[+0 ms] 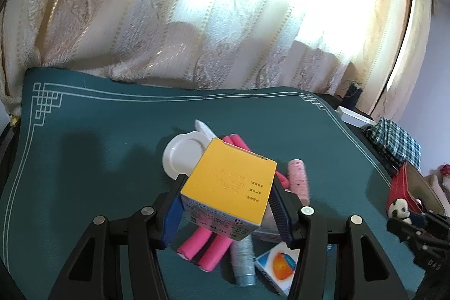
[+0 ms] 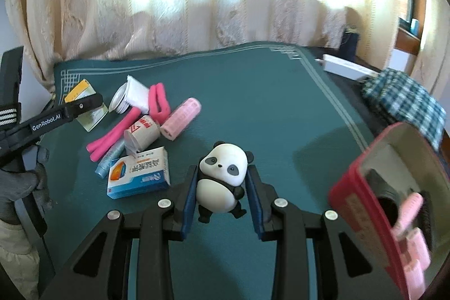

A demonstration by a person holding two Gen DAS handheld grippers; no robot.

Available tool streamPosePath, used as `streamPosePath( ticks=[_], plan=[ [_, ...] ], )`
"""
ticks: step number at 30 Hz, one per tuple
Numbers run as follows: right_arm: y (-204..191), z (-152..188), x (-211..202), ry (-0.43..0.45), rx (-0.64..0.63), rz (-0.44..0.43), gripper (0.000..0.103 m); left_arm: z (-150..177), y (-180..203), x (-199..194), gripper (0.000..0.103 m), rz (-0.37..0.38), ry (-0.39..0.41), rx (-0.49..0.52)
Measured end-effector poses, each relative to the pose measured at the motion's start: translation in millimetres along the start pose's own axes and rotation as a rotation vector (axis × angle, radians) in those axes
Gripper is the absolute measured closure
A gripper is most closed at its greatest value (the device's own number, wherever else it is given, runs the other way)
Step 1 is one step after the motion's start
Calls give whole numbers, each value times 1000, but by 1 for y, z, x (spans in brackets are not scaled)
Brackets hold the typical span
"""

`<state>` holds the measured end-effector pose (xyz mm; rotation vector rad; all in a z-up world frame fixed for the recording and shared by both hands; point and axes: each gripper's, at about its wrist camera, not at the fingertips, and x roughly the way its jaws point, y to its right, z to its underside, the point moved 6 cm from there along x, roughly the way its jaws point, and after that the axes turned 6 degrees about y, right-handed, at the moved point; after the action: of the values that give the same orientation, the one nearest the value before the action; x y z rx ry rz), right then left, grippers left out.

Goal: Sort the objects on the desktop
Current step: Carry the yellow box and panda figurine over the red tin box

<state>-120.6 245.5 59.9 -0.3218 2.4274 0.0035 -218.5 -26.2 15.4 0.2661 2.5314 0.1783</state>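
My left gripper (image 1: 228, 187) is shut on a small yellow-topped box (image 1: 230, 176), held above a pile on the green mat (image 1: 98, 131). The pile holds pink foam rods (image 2: 112, 137), a white dish (image 1: 182, 156), a pink hair roller (image 2: 182, 117), a blue thread spool (image 2: 108, 159), a taped roll (image 2: 143, 132) and a blue and white medicine box (image 2: 137, 176). My right gripper (image 2: 222, 173) is shut on a panda figurine (image 2: 222, 176), lifted off the mat. A red box (image 2: 362, 187) with pink rollers (image 2: 407, 210) inside stands at the right.
A checked cloth (image 2: 407, 97) and a long white box (image 2: 346, 68) lie past the mat's right edge. A patterned curtain (image 2: 197, 4) hangs behind the table. A gloved hand (image 2: 19, 182) holds the left gripper at the left edge.
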Motion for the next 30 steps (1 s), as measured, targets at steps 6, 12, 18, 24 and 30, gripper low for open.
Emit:
streamPosePath(
  ticks=[6,12,18,24,30],
  plan=[
    [27,2,-24,19,46,47,67,-2,17,-8,45,29,15,30],
    [52,5,-48,49,82,96,67,0,33,-15,45,52,25,61],
    [82,14,-68,65,121,155,67,1,50,-21,45,94,28,78],
    [117,28,-89,77,173,212,67,8,68,-32,45,119,26,109],
    [153,39,-110,92,238,259,67,15,91,-45,45,144,25,126]
  ],
)
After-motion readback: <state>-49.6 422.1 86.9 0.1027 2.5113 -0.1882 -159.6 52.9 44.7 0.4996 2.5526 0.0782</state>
